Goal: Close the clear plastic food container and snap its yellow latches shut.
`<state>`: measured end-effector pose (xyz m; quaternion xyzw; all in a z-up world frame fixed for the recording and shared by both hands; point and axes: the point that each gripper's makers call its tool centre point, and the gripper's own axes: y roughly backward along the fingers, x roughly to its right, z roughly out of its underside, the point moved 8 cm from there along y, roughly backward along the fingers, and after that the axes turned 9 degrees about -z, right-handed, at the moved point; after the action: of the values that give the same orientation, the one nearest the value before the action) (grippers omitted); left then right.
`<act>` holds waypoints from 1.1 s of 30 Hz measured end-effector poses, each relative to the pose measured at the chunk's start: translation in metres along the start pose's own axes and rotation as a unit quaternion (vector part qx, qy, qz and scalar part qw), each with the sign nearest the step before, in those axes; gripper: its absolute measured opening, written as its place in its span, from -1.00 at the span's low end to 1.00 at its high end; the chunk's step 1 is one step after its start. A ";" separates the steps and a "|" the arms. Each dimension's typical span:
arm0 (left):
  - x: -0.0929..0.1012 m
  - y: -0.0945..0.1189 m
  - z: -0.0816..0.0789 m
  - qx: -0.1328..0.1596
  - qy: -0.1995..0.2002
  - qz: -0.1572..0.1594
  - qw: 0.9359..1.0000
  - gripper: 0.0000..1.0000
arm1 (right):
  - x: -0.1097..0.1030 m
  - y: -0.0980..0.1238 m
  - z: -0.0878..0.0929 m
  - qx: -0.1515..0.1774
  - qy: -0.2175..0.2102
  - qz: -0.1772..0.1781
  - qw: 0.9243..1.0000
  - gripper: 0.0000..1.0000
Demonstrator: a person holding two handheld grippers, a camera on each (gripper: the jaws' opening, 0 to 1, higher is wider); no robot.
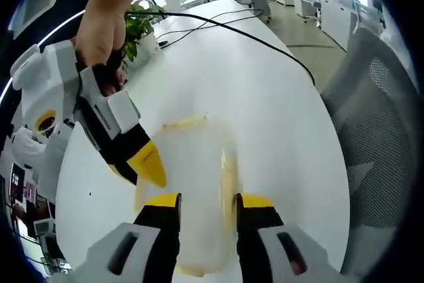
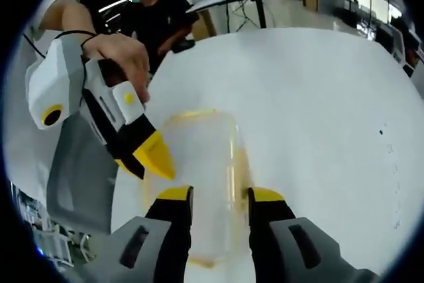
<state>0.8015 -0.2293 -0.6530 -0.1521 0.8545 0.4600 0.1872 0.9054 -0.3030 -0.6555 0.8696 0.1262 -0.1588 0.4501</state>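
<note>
1. Left gripper view: left claw (image 1: 208,201) spread, yellow tips straddling the near part of the clear food container (image 1: 192,190); right claw (image 1: 147,164) entering from the left, held by a hand (image 1: 99,31), tip at the container's edge.
2. Right gripper view: right claw (image 2: 219,195) spread over the same container (image 2: 199,177); left claw (image 2: 154,154) entering from the left in a hand (image 2: 122,51).
3. Left gripper view alone: potted plant (image 1: 136,31), black cable (image 1: 252,34), mesh chair (image 1: 377,130).
4. Right gripper view alone: seated person in black (image 2: 159,18), grey chair (image 2: 79,170).
5. Container: translucent, rounded rectangle, yellow latches (image 1: 185,123) on its edges; lying on the smooth white counter (image 1: 265,97). Blurred; lid seating not discernible.
6. No legible writing.
</note>
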 end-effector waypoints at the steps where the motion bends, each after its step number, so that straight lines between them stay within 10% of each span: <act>1: 0.000 -0.001 -0.001 0.001 0.003 0.000 1.000 -0.47 | 0.000 -0.001 -0.001 -0.001 0.002 -0.001 1.000 -0.37; 33: -0.003 -0.006 0.001 -0.002 0.016 0.008 1.000 -0.41 | 0.010 -0.009 -0.009 -0.040 0.003 -0.045 0.998 -0.24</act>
<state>0.8071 -0.2317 -0.6560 -0.1523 0.8578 0.4607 0.1697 0.9127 -0.2895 -0.6614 0.8449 0.1732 -0.1712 0.4762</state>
